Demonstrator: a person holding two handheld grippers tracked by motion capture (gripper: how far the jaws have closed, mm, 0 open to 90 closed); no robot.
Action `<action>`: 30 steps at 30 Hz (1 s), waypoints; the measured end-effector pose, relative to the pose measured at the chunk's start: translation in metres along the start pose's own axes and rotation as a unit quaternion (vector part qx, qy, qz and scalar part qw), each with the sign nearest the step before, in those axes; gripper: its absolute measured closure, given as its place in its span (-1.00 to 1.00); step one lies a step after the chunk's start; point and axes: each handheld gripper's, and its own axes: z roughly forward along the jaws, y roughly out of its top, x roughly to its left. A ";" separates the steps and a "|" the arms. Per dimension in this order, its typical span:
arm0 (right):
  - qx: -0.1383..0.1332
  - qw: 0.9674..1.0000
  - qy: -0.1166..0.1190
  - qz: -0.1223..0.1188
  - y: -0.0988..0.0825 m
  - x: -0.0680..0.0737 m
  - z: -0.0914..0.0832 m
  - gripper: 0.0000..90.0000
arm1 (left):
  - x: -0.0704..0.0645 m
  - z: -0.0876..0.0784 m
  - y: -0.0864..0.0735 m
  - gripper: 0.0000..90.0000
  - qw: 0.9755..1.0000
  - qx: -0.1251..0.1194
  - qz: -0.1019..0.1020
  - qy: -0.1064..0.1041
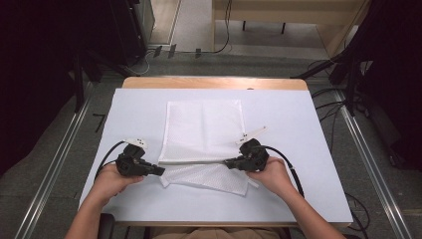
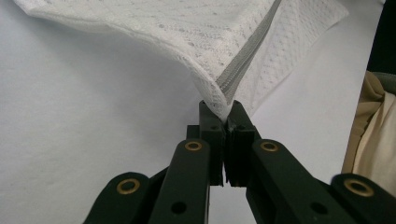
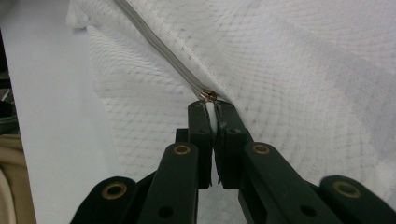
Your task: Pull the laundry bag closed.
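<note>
White paper-covered wooden table (image 1: 298, 149) on grey floor (image 1: 59, 164), dark racks to the sides; white mesh zippered laundry bag (image 1: 204, 132) lies flat mid-table, its near edge folded toward the front edge. Bag looks light, limp, open-weave, likely to sag and snag, so best held at the stitched grey zipper seam (image 2: 243, 65) and the small metal zipper pull (image 3: 207, 96). Left gripper (image 2: 224, 112) has its jaws closed on the seam's end corner; right gripper (image 3: 211, 108) has its jaws pinched tight on the white tab at the pull.

The person's forearms (image 1: 308, 219) are cut off by the bottom edge
</note>
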 end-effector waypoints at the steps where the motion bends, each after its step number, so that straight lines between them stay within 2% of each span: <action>1: 0.000 1.000 0.000 -0.001 -0.001 -0.001 -0.001 0.95 | 0.000 0.000 0.000 0.97 1.000 -0.003 -0.001 0.001; 10: 0.001 1.000 -0.004 -0.001 -0.005 -0.002 -0.005 0.95 | 0.000 0.000 -0.001 0.97 1.000 -0.001 0.000 -0.001; 24: 0.009 1.000 -0.020 0.019 -0.019 -0.016 -0.020 0.95 | 0.001 0.000 -0.001 0.97 1.000 0.005 -0.006 -0.006; 27: 0.012 1.000 -0.023 0.016 -0.022 -0.016 -0.022 0.95 | 0.001 0.000 -0.001 0.97 1.000 0.006 -0.005 -0.005; 30: 0.015 0.999 -0.031 0.024 -0.025 -0.019 -0.024 0.95 | 0.001 -0.001 -0.002 0.98 1.000 0.004 -0.005 -0.001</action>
